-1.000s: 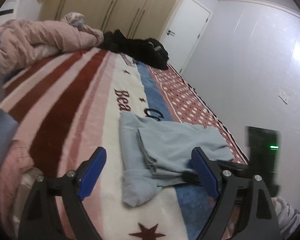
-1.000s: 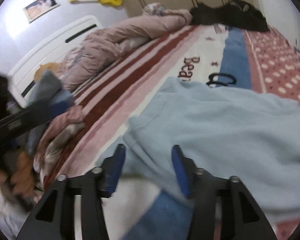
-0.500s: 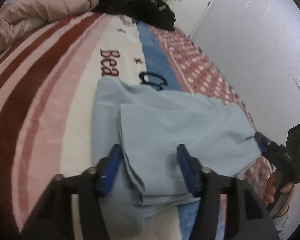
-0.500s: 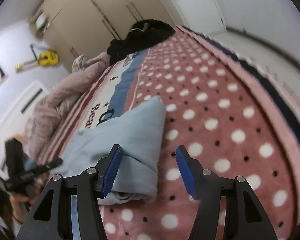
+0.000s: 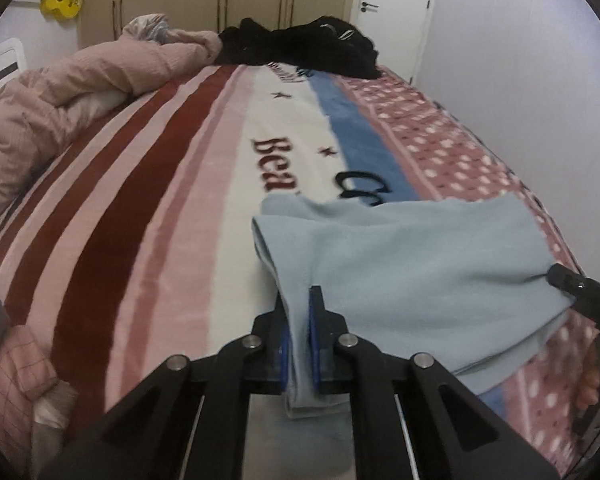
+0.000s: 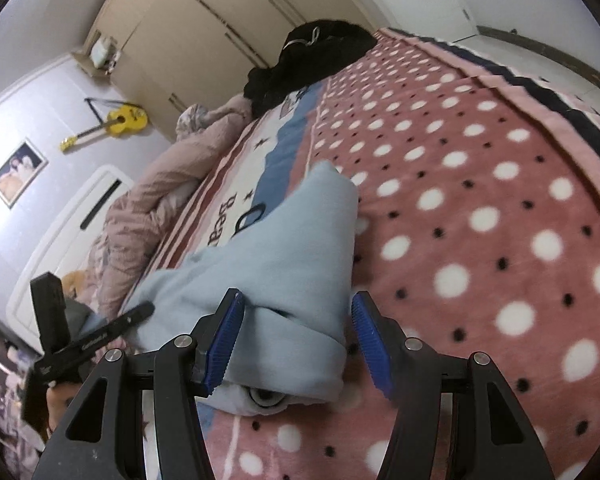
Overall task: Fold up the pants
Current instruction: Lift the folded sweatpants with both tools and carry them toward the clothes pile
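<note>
Partly hidden: the near end of the light blue pants [image 5: 416, 264] drops behind the left gripper [image 5: 299, 322] and out of the bottom of the left wrist view, so waistband and cuffs cannot be told apart there. From the right wrist camera, something round shows under the rolled near edge of the fabric (too blurred to identify). The pants lie folded on the patterned blanket [image 5: 148, 216], spanning its white, blue and dotted bands. The left gripper is clamped on a pinched-up ridge of fabric at the pants' left edge, cloth squeezed between both pads. The right gripper [image 6: 298, 338] stands apart, jaws straddling the pants' folded right end; the left pad sits against the cloth, the right pad clear of it. The long axis of the pants runs across the bed, from one gripper to the other.
</note>
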### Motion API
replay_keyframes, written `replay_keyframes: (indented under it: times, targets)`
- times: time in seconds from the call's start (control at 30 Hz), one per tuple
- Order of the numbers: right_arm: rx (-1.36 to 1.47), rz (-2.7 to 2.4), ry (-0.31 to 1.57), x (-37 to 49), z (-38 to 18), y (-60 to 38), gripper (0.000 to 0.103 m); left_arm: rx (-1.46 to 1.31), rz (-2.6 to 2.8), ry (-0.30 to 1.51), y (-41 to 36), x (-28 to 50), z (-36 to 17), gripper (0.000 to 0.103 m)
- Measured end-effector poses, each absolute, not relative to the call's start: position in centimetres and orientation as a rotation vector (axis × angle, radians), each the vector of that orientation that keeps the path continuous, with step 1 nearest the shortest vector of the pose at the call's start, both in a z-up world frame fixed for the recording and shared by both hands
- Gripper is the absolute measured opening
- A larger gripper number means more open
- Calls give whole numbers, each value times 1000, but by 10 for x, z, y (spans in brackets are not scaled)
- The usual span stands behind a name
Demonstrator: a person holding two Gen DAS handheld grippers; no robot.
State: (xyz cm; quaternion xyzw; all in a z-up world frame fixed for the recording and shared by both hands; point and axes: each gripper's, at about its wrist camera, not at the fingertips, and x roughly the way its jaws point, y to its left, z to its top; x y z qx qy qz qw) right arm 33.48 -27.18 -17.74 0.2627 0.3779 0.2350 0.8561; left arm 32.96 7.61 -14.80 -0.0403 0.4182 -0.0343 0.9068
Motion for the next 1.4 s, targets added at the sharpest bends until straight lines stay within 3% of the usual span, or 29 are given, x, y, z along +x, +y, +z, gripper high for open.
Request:
replay_keyframes:
  times: [0.07, 0.13, 0.2, 0.23, 0.27, 0.3, 0.53, 0.57, 0.6, 0.67, 0.77, 0.87, 1.4]
  targets:
    - [513, 491, 814, 335, -179, -264, 53, -95, -78, 894, 81, 332, -158, 9]
    - [480, 469, 841, 337, -183, -259, 62, -69, -69, 908, 81, 334, -164, 18]
    - [482, 473, 847, 337, -187, -259, 62, -75, -56, 908, 85, 334, -164, 39]
    - [486, 476, 847, 337, -188, -259, 62, -102, -64, 911, 90, 335, -163, 57]
    - [490, 481, 849, 338, -188, -260, 62, -134, -89, 913, 94, 336, -162, 67]
    - [494, 487, 851, 338, -187, -260, 64, -179, -134, 928, 99, 339, -163, 67]
    - [471, 650, 945, 366, -191, -252, 64, -373, -301, 1058, 99, 372, -192, 67]
    - [472, 669, 950, 369, -192, -251, 61, -403, -312, 1061, 99, 374, -194, 67]
    - [476, 695, 962, 374, -193, -248, 52, -421, -318, 1065, 97, 376, -194, 65]
    - [479, 693, 986, 378, -194, -243, 42, -427, -329, 1083, 91, 376, -193, 46]
    - [450, 677, 981, 374, -189, -238, 32, -426, -333, 1088, 83, 373, -187, 28]
    - [466, 680, 971, 367, -183, -239, 26, -403, -322, 1058, 78, 365, -174, 21]
    - [398, 703, 797, 283, -69, -202, 22, -223, -326, 803, 102, 263, -37, 17]
